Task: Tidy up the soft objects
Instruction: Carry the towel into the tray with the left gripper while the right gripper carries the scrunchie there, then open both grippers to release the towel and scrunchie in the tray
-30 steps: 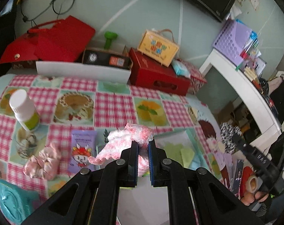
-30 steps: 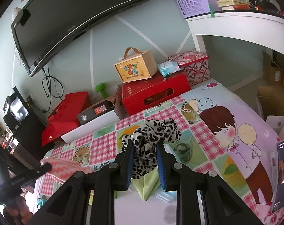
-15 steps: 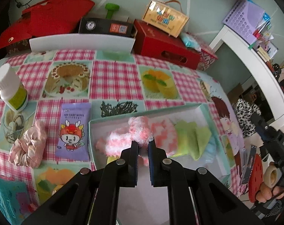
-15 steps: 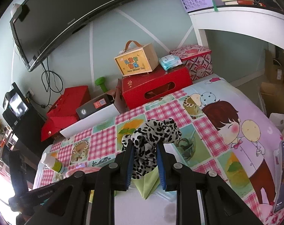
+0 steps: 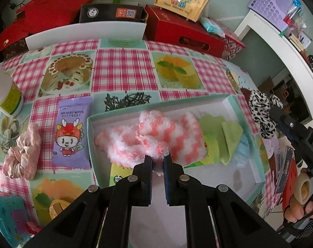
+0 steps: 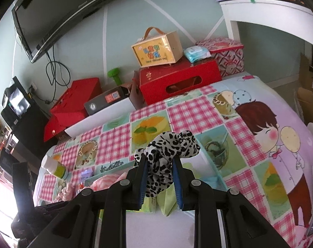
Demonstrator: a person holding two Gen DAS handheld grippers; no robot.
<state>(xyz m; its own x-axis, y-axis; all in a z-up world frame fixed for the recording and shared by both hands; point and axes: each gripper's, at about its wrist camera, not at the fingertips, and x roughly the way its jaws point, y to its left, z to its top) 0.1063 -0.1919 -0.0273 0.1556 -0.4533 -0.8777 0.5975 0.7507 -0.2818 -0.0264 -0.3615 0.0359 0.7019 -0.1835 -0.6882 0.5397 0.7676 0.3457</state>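
Observation:
My left gripper is shut on the near edge of a fluffy pink-and-white cloth, which lies inside a shallow teal-rimmed box next to green cloths and a light blue one. My right gripper is shut on a black-and-white leopard scrunchie and holds it above the box's right end; the scrunchie also shows in the left wrist view. A pink scrunchie lies on the tablecloth left of the box.
A purple wipes packet lies between the pink scrunchie and the box. A white bottle stands at the far left. Dark hairpins lie behind the box. Red boxes and a white tray line the far edge.
My left gripper has lowered the pink-and-white cloth into the box, where it now lies spread out. My right gripper has stayed almost still with the leopard scrunchie.

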